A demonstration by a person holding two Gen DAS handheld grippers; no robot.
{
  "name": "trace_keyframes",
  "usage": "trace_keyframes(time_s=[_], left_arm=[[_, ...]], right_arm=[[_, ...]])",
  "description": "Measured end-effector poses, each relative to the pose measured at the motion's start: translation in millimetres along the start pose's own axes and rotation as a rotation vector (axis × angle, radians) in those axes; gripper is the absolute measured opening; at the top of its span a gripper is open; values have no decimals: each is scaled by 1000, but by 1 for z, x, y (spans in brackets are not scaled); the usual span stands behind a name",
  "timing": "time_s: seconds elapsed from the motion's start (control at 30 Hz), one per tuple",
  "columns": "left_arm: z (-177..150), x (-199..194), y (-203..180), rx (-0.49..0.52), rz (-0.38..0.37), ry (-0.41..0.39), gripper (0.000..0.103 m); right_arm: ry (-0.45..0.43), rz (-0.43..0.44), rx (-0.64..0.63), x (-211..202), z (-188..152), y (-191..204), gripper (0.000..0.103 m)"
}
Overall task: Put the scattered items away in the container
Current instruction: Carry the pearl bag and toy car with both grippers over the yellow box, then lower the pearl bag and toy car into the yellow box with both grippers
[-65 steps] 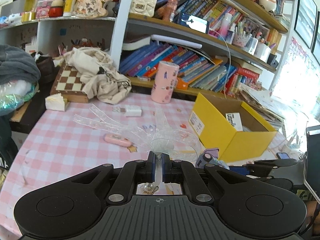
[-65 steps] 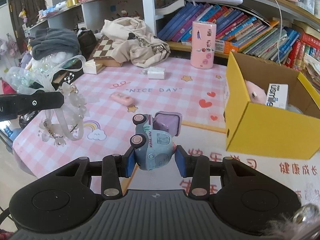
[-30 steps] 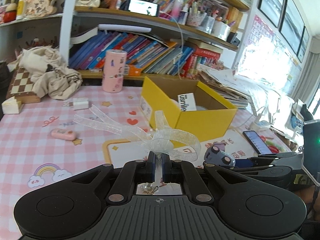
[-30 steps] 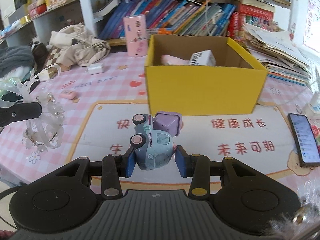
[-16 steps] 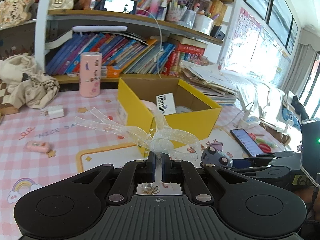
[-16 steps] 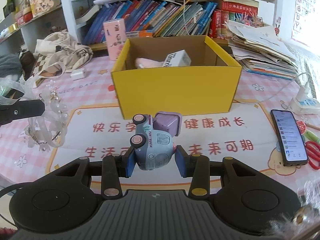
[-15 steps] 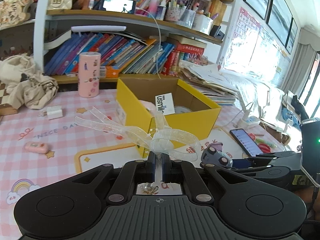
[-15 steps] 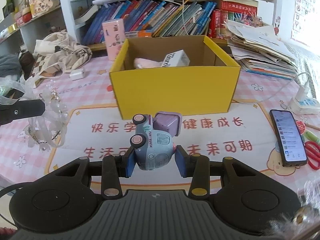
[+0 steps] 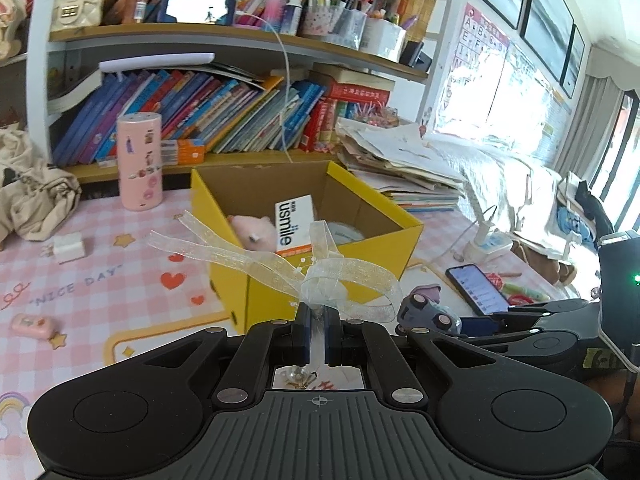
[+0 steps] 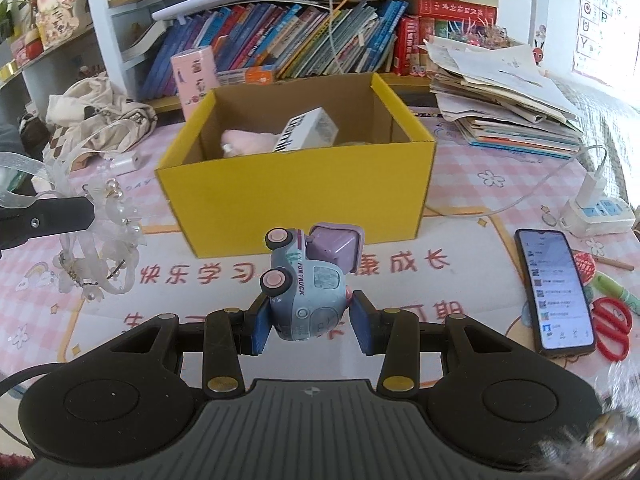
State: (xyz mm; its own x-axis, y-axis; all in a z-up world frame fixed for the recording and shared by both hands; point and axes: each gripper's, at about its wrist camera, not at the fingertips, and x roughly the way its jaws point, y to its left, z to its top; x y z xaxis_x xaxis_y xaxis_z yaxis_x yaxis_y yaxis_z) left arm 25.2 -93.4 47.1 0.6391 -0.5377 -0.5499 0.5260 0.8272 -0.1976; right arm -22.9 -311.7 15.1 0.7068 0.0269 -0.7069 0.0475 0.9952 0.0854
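Note:
My left gripper (image 9: 316, 330) is shut on a sheer ribbon bow with pearl beads (image 9: 320, 276), held above the mat just in front of the yellow cardboard box (image 9: 328, 284). In the right wrist view the bow (image 10: 100, 248) hangs at the left. My right gripper (image 10: 312, 320) is shut on a small blue toy truck with pink wheels and a purple back (image 10: 308, 280), held in front of the box (image 10: 296, 192). The box holds a pink plush (image 10: 248, 140) and a white "usmile" carton (image 10: 308, 128). The truck also shows in the left wrist view (image 9: 428, 312).
A pink case (image 9: 32, 326) and a white charger (image 9: 68, 248) lie on the pink checked tablecloth at the left. A pink cylinder (image 9: 140, 162) stands behind the box. A phone (image 10: 554, 288), red scissors (image 10: 612, 328) and a power strip (image 10: 600, 212) lie at the right. Bookshelves stand behind.
Both grippers have moved closer to the yellow box, which now looks larger and nearer. Each still holds its item, the bow and the truck.

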Motion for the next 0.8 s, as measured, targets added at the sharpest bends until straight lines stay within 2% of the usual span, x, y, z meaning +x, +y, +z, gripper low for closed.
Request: trace_keyframes(time_s=[0.37, 0.8], left_arm=[[24, 30, -22, 38, -11, -11, 4], [67, 53, -30, 30, 59, -119, 4]], right_arm=[[-56, 23, -22, 6, 25, -34, 39], [-220, 104, -137, 16, 81, -54, 39]])
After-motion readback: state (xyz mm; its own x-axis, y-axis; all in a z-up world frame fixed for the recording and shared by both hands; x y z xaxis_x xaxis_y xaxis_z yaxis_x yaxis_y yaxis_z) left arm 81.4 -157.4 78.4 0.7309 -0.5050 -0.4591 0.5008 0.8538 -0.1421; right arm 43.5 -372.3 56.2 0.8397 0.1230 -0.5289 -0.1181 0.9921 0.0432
